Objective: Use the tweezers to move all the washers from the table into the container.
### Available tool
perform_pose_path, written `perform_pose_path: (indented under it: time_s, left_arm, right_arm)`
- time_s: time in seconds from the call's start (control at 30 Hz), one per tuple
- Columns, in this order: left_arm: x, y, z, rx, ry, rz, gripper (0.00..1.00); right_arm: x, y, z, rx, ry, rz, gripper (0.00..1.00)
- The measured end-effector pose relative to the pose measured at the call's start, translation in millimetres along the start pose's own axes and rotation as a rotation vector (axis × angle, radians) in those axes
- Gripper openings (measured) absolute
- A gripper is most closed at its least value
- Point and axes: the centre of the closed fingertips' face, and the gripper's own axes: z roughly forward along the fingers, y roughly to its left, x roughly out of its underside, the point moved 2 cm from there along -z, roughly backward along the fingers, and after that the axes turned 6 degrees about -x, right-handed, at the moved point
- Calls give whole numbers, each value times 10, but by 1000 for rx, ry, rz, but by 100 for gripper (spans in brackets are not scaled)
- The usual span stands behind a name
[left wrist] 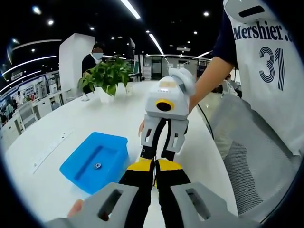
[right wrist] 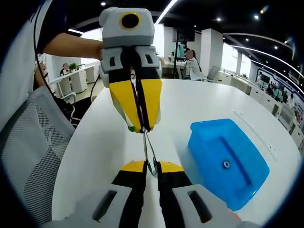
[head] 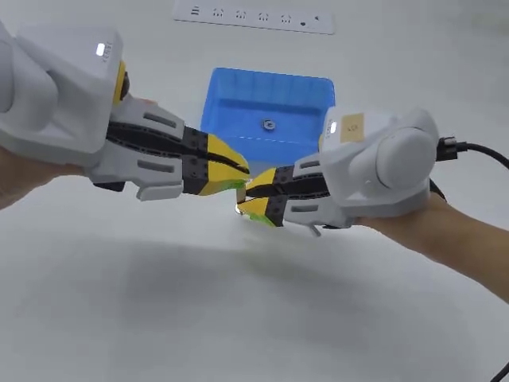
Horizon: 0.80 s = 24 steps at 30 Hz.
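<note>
A blue container (head: 238, 83) (left wrist: 78, 168) (right wrist: 209, 142) sits on the white table with one washer (head: 269, 124) (left wrist: 97, 166) (right wrist: 226, 164) inside it. Just in front of it, my left gripper (head: 241, 177) (left wrist: 155, 164) (right wrist: 141, 127) and my right gripper (head: 248, 196) (right wrist: 152, 167) meet tip to tip above the table. Thin metal tweezers (right wrist: 148, 149) run between them. One end is pinched in the left gripper's shut jaws and the other end sits between the right gripper's nearly closed jaws. No loose washers show on the table near the grippers.
A white power strip (head: 254, 16) (left wrist: 47, 152) lies beyond the container. A black cable (head: 477, 151) trails from the right gripper. A potted plant (left wrist: 107, 76) stands at the table's far end, and a grey mesh chair (left wrist: 247, 156) (right wrist: 28, 142) is beside the table.
</note>
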Motion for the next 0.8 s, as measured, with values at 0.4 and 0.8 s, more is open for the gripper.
perform_pose_path:
  time_s: [0.4, 0.8]
  left_arm:
    - [-153, 25, -94, -8, -8, 26, 5]
    - [-417, 54, -141, -18, -24, 73, 5]
  right_arm:
    - [-162, 0, -90, 18, -21, -25, 10]
    - [-350, -45, -278, 55, -43, -62, 10]
